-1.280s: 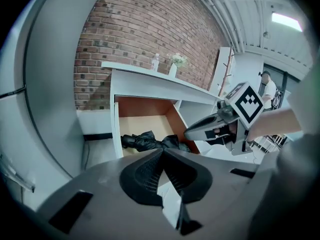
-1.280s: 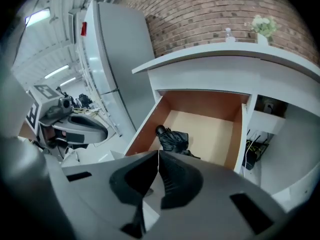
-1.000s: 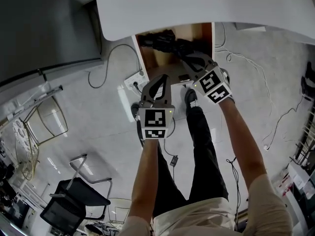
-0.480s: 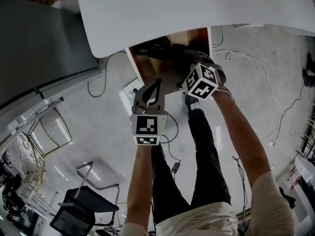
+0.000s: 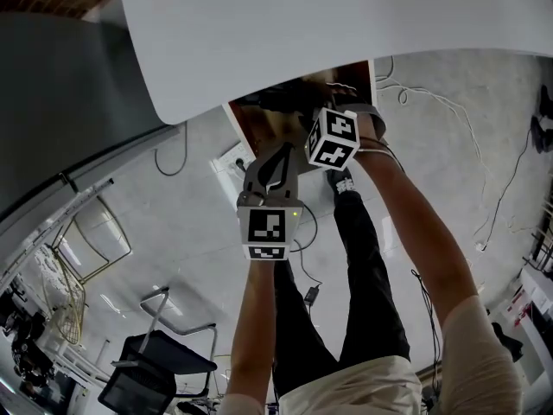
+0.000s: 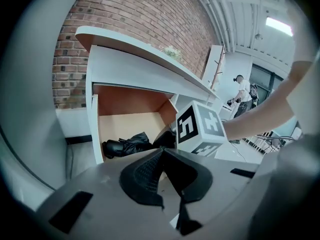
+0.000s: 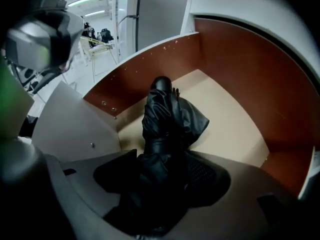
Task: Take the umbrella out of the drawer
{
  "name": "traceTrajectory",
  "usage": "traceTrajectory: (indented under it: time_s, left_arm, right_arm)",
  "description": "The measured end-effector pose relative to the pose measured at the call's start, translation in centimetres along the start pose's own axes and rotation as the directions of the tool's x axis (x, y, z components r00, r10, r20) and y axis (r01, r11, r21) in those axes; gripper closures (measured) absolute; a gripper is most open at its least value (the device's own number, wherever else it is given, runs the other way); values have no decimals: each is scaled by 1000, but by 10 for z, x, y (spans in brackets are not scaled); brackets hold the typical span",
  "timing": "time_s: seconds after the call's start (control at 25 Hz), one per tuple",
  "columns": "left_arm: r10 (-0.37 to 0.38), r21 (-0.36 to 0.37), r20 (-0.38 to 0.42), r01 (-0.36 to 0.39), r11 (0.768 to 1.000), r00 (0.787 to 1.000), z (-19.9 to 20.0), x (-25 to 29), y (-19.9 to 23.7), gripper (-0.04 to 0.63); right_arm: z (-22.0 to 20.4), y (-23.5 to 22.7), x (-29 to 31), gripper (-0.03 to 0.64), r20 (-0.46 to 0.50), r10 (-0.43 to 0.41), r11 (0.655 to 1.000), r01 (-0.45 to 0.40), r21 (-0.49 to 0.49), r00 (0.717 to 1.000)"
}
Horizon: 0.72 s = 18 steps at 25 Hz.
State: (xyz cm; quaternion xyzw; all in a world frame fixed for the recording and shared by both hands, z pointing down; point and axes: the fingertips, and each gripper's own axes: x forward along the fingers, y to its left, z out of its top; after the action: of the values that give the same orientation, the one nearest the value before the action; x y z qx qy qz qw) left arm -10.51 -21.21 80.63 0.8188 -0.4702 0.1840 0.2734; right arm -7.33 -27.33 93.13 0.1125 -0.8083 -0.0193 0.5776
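Note:
A black folded umbrella (image 7: 167, 119) lies on the floor of the open wooden drawer (image 7: 230, 74) under the white desk. My right gripper (image 7: 162, 158) points steeply down into the drawer. Its jaws have just been opening and stand wide, with the near end of the umbrella between them. In the head view its marker cube (image 5: 333, 137) covers the drawer mouth (image 5: 238, 124). My left gripper (image 5: 278, 150) hangs shut and empty just in front of the drawer. Its own view shows the umbrella (image 6: 127, 145) beyond its closed tips (image 6: 162, 153), beside the right cube (image 6: 197, 129).
The white desktop (image 5: 328, 15) overhangs the drawer. On the floor lie a power strip (image 5: 233, 150) and cables (image 5: 432, 102). A black chair (image 5: 164, 370) stands at lower left. The person's legs and a shoe (image 5: 343, 182) are below the drawer. Another person (image 6: 242, 91) stands far off.
The right gripper has dropped into the drawer and rolled, its cube now over the drawer mouth. The left gripper has hardly moved.

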Motion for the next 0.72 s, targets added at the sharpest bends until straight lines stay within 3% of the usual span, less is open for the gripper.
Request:
traceTrajectory:
  time_s: [0.44,0.72]
  left_arm:
    - [-30,-30,-23,29,999,999,-13,-1,2,584]
    - [-9,-35,-15,8,999,1000,-9,-12,13,584]
  right_arm:
    - [-8,-10,25,298,-82,-129,991,127,-35,988]
    - [-9,-11,20,303,-66,-111,994,111,-10,992]
